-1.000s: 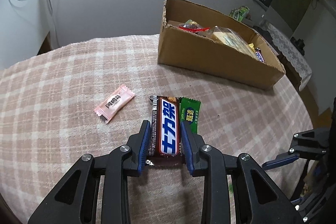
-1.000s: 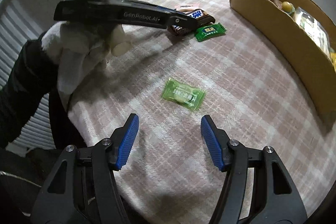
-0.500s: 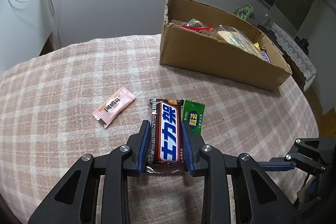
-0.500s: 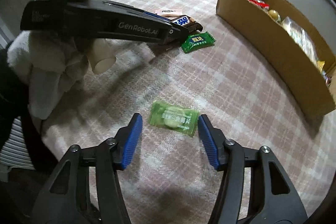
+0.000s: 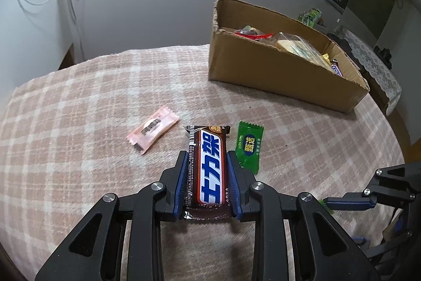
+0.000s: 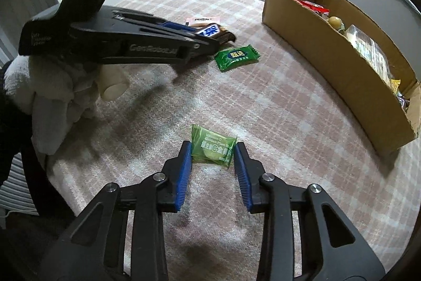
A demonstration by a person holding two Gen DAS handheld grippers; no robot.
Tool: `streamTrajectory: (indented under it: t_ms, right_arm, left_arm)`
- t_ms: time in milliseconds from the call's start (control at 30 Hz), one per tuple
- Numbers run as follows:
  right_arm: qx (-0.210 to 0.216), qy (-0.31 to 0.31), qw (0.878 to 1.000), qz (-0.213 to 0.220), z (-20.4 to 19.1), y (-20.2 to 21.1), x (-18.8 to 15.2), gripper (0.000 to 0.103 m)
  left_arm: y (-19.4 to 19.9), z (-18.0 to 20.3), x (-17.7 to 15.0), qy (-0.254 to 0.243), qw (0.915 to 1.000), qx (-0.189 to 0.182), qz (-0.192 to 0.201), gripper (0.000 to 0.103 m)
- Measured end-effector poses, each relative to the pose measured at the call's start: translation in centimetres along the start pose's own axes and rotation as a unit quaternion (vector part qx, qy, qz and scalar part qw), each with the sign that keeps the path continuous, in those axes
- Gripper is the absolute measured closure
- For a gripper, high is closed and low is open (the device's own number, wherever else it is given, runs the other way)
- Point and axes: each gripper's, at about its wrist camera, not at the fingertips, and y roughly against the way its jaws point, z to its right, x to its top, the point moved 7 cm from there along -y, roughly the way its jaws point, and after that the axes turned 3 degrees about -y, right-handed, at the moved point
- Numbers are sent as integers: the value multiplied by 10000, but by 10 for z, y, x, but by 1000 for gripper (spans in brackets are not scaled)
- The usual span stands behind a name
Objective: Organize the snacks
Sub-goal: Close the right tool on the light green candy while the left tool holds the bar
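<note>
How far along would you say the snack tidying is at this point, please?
Done: the cardboard box already holds several snacks. In hand: the left gripper is clamped on the chocolate bar; the right gripper is closing around the light green candy, which lies on the table. Left: the pink candy and the dark green candy lie loose.

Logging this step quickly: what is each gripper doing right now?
Left gripper: shut on the chocolate bar.
Right gripper: jaws closing around the light green candy.
</note>
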Motion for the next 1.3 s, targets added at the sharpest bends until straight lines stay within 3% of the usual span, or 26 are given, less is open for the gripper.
streamTrajectory:
  t_ms: [400,533,733,867,1000,1167,1300]
  right_arm:
    - [28,-122,9999,85,4,12,-6,78]
    - [71,-211,9997,138,9,19,-6,88]
    - [124,-160,9997,108,9,18,-7,88]
    - [62,-146,9999,54,10,15,-6,75]
    - [-91,-47,9999,93,11,12,-4,72]
    - [-178,-139,9996,155,16,12,2,39]
    - [-333,-154,9993,85,24,6,3,38]
  left_arm:
    - [24,4,-9,-52,9997,147,211,76]
    - [34,13,-7,-234,9989,214,341,76]
    - [38,12,-8,-223,9988,223,375,76]
    - [39,10,-10,-218,9988,247,366,76]
    - [40,8,-10,-169,9989,232,379,76]
    - [39,7,-10,-153,9989,218,383,76]
    - [39,6,-10,-128,9990,206,385,76]
